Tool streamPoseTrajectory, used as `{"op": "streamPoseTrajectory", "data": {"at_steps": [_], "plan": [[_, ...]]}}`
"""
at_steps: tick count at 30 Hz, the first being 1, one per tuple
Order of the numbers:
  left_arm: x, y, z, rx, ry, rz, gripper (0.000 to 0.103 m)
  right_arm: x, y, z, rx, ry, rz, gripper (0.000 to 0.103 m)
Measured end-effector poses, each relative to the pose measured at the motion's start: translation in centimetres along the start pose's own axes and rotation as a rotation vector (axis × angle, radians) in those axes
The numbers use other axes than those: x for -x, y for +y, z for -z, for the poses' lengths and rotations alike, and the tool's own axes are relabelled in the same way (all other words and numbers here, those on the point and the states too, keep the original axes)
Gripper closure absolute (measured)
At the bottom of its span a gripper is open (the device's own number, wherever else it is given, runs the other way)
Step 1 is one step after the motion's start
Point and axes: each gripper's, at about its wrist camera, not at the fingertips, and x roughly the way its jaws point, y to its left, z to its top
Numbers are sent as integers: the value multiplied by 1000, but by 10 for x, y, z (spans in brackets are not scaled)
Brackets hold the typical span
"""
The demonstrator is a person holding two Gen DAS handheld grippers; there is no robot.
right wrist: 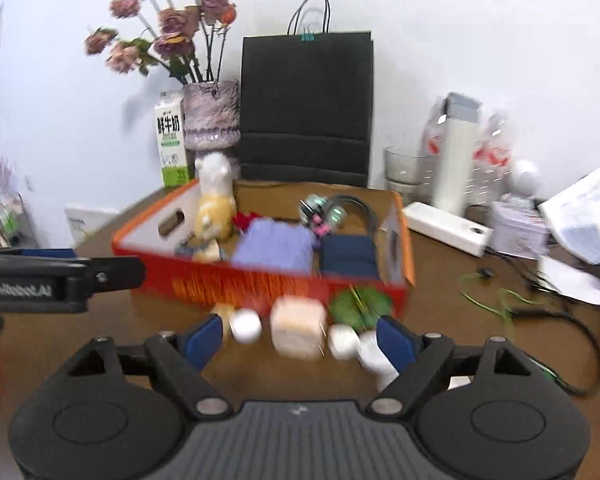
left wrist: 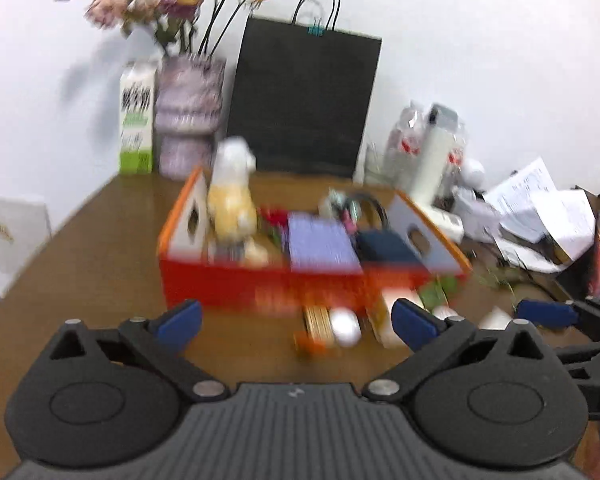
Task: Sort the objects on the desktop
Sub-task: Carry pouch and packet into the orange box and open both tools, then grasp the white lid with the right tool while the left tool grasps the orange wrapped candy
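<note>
Both claws wide, nothing held, frames blurred

Left gripper [left wrist: 296,322] & right gripper [right wrist: 300,338] spread apart above wood desk [left wrist: 100,264]. Orange box [right wrist: 260,280] mid-desk w/ plush toy [right wrist: 216,204], purple cloth [right wrist: 274,246], navy case [right wrist: 350,258] inside. Loose items just in front: pale cube [right wrist: 298,332], white round piece [right wrist: 245,325], green disc [right wrist: 360,304]

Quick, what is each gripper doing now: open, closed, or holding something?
Left gripper: open, holding nothing.
Right gripper: open, holding nothing; small things on the table lie between its fingers.
</note>
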Motion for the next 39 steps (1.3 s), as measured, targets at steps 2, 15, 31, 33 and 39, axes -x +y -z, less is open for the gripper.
{"op": "streamPoseTrajectory", "data": {"at_steps": [2,15,31,33,39], "plan": [[13,-4,27,22,16,-16,0,20,3,26,27,-23,46,20],[67,-20,107,2,44,-47,0,77,-7,112,-72,-53,49,20],[43,-11,94,-5,50,-45,2,40,6,100,-28,23,50,21],[34,-10,87,-18,45,-43,5,30,4,95,-28,36,59,23],[-9,-5,54,-31,52,-50,24,1,-7,83,-82,77,51,36]]}}
